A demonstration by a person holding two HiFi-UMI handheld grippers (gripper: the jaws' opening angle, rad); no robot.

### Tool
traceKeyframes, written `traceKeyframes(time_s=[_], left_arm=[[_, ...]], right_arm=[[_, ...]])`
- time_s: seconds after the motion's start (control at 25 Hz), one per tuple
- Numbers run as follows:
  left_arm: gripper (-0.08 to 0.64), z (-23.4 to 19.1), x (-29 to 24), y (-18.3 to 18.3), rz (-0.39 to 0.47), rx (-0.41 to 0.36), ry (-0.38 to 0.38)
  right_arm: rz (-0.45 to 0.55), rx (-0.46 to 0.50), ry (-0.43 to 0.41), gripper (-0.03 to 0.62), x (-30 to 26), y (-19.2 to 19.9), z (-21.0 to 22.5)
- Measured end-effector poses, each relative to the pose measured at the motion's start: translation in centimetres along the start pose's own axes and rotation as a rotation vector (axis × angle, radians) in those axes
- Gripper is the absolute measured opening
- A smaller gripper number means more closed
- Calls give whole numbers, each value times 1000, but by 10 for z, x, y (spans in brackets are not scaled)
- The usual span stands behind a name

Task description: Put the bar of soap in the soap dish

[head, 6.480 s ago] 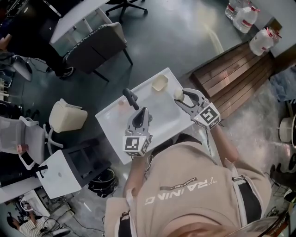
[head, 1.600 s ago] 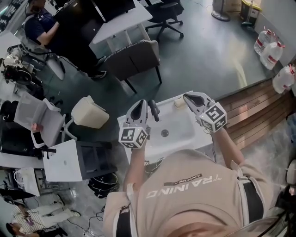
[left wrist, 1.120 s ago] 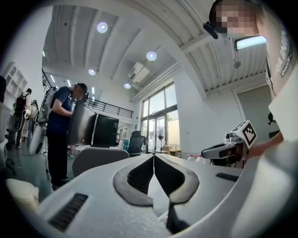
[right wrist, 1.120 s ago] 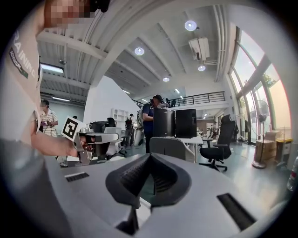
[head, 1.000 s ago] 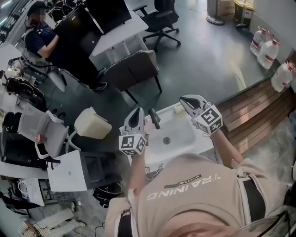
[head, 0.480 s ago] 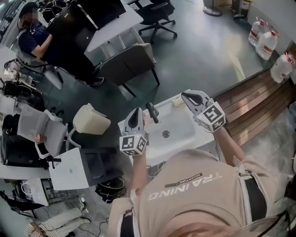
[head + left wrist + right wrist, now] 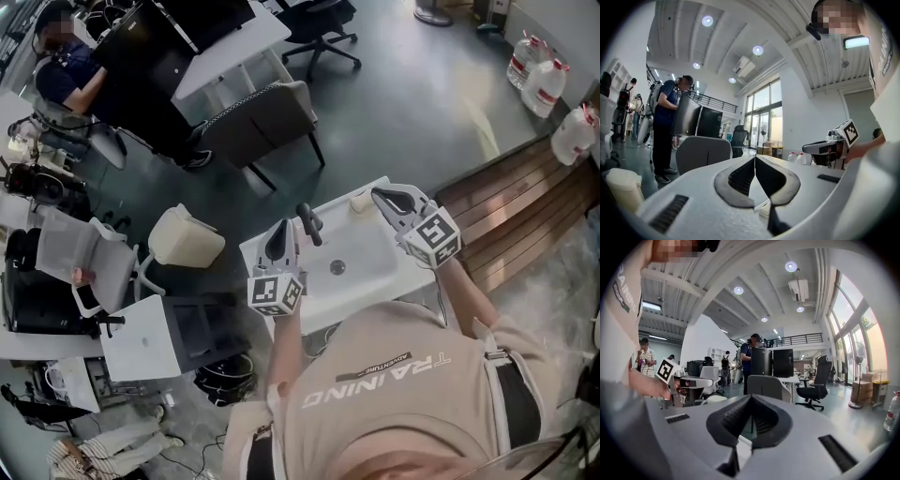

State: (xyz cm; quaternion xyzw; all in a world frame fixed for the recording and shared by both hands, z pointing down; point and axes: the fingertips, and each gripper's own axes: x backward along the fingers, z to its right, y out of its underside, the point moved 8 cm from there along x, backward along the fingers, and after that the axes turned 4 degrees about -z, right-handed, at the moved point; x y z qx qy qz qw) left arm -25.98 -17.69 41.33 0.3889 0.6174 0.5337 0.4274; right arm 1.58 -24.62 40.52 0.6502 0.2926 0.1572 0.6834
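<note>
Both claws pressed together, nothing between them. Left claw (image 7: 282, 229) level by the faucet (image 7: 309, 223). Right claw (image 7: 379, 195) just beside the cream soap dish (image 7: 361, 201) at the worktop's (image 7: 373, 270) far edge. The bar of soap can't be told from the dish; probably seated inside, hence claws held clear.

Glossy white sink (image 7: 364, 251), matt black faucet (image 7: 309, 225), slatted wooden platform (image 7: 506, 202).

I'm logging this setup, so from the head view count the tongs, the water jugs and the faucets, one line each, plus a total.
Tongs: 2, the left tongs and the right tongs
Water jugs: 3
Faucet: 1
Total: 6
</note>
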Motion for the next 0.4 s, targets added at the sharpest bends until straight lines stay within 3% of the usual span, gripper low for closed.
traceKeyframes(time_s=[0.4], left_arm=[[11, -6, -9, 5, -2, 33, 0]], right_arm=[[-29, -8, -3, 14, -4, 9, 7]])
